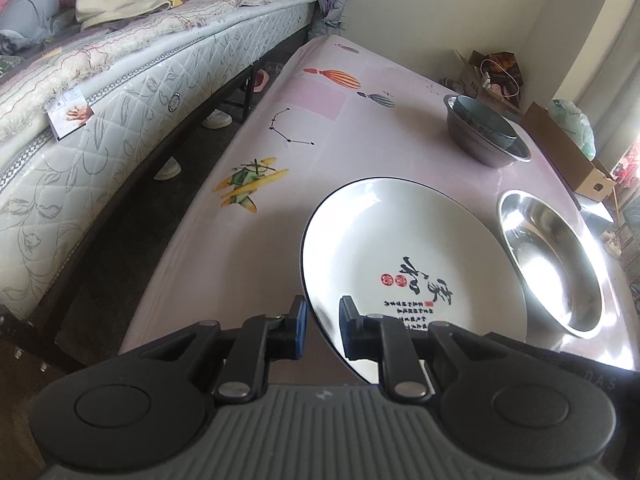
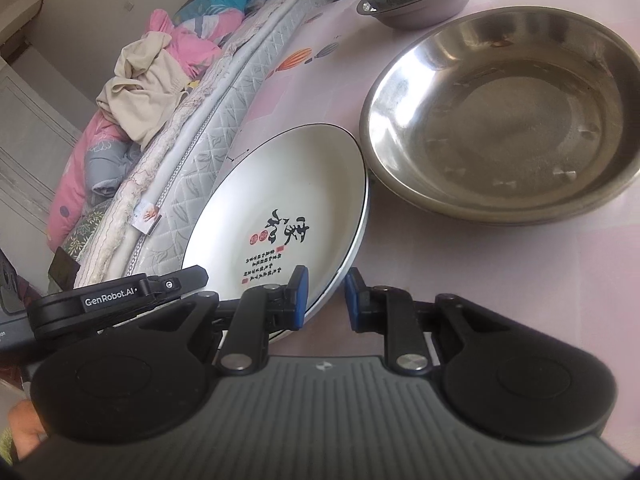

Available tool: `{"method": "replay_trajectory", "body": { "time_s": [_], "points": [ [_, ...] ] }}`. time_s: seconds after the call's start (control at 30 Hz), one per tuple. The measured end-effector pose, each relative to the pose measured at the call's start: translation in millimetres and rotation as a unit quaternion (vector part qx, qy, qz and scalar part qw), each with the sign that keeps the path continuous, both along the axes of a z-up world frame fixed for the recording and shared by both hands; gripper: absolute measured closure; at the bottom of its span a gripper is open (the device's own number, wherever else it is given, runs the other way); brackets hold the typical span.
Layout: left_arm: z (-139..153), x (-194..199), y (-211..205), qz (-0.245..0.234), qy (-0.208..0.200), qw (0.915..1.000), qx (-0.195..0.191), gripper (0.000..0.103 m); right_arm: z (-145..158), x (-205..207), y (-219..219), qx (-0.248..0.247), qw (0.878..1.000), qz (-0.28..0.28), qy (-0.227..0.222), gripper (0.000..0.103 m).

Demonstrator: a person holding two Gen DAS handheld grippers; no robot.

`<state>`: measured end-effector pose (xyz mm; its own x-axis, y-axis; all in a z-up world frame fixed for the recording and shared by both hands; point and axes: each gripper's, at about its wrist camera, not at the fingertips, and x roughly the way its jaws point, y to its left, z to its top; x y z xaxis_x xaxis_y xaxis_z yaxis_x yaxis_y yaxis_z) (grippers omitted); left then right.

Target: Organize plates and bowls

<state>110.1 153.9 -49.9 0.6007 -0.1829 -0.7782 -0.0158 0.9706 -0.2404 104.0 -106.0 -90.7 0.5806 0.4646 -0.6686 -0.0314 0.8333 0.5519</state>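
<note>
Left wrist view: pink printed tablecloth beside a bed; left gripper is clamping the near rim of the white plate, lifting it tilted; steel basin is lying just right; a small bowl nested in a metal bowl, already grouped

Right wrist view: right gripper is pinching the plate's opposite rim; basin touching plate; stacking is pending

A bedroom in a home. A quilted mattress with heaped bedding runs along one long edge of a table under a pink printed cloth; shoes lie beneath the bed, cardboard boxes past the table's far corner.
</note>
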Motion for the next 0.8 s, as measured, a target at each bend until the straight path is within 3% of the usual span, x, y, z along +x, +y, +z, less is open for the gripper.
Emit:
{"method": "replay_trajectory", "body": {
  "time_s": [0.2,0.53,0.63,0.8],
  "points": [
    [0,-32,-8,-0.025,0.002,0.9997,-0.008,0.086,3,-18,-8,-0.007,1.000,0.013,0.007,0.084],
    [-5,-54,-5,-0.026,0.002,0.9969,-0.074,0.083,9,-30,-24,-0.011,1.000,0.006,0.008,0.085],
    [-3,-53,-2,-0.018,-0.007,0.9973,-0.070,0.072,10,-30,-25,-0.013,1.000,0.004,0.006,0.084],
    [-1,-44,0,-0.015,-0.020,0.9977,-0.063,0.069,8,-30,-29,-0.003,1.000,-0.005,0.008,0.083]
  ]
}}
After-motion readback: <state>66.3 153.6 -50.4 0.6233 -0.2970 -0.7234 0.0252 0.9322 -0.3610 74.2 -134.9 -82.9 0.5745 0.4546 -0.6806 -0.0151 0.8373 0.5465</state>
